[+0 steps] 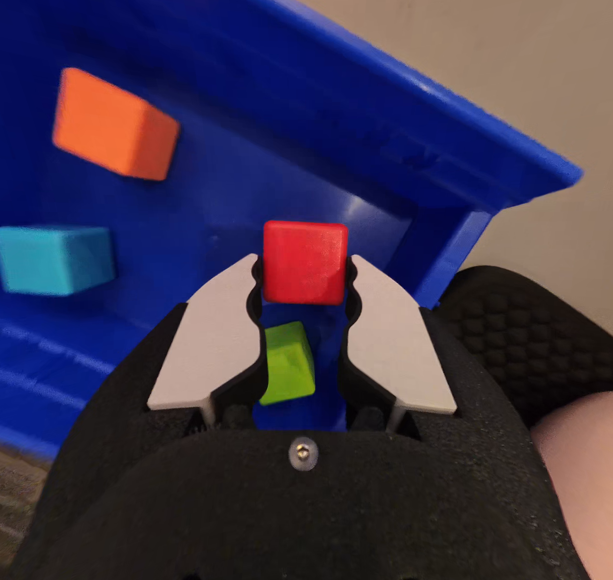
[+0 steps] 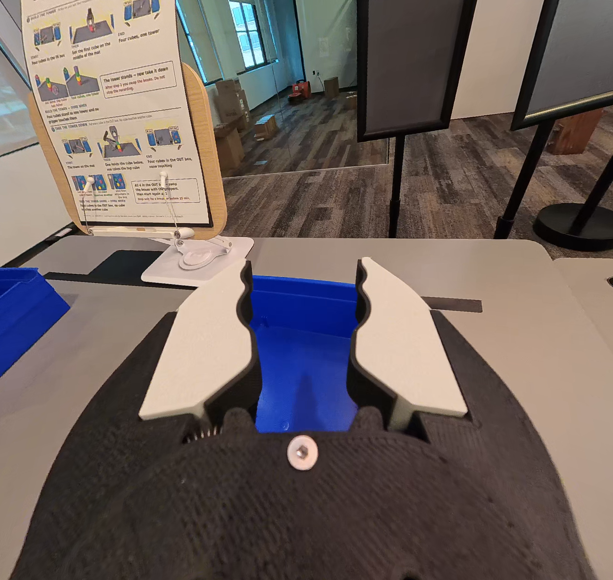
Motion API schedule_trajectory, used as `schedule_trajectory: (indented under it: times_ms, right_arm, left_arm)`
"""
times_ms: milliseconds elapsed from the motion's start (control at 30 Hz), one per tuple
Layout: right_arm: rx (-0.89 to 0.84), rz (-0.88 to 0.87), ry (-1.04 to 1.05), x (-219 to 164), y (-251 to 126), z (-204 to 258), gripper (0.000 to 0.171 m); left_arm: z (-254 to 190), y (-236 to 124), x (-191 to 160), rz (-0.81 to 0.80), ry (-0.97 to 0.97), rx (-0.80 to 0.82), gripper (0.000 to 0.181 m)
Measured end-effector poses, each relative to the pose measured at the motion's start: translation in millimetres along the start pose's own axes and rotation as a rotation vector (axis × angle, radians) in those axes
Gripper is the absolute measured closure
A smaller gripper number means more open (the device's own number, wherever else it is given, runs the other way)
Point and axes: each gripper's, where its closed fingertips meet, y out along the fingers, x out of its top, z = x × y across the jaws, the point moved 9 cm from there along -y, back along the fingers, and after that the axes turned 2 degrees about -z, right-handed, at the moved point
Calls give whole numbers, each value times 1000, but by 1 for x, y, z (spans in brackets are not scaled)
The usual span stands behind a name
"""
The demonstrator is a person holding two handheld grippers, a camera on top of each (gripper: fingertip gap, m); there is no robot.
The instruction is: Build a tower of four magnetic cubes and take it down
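The red cube [image 1: 304, 262] is sitting between the tips of the left gripper [image 1: 304, 265], whose fingers [image 1: 215, 318] are closing on its two sides, over a blue box [image 1: 298, 116]. A green cube [image 1: 289, 363] is lying behind the tips, lower in the box. The orange cube [image 1: 112, 123] and the teal cube [image 1: 56, 259] are lying far to the left of it. The right gripper [image 2: 303, 285] is standing wide open and holding nothing, over another blue box [image 2: 302, 332].

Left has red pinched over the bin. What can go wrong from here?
1. The red cube sits only at the left gripper tips, so it may twist or slip.
2. The green cube lies directly below; the magnets may snap together.
3. The right gripper is open and empty over another blue box, giving no support.
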Motion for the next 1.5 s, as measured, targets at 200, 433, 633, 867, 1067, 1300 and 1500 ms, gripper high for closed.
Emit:
schedule_trajectory:
  times_ms: [200,433,633,867,1067,1300,1500]
  right_arm:
    - [26,-3,26,0,1,-1,110]
    - [105,-10,39,0,10,14,111]
    - [142,27,-4,-3,22,33,111]
    - [165,57,-10,-8,33,38,111]
    - [163,74,-21,-10,37,39,111]
    - [168,82,-7,-12,38,36,111]
    - [172,93,0,-14,39,35,111]
  left_arm:
    - [-22,-81,24,-315,60,252,134]
    - [-107,-30,143,-384,534,82,134]
    - [-116,58,205,-298,577,-88,134]
    - [-117,107,217,-245,604,-85,134]
    - [-116,116,217,-203,594,-47,134]
    - [-110,123,215,-244,622,-44,134]
    - [-111,123,214,-253,619,-37,134]
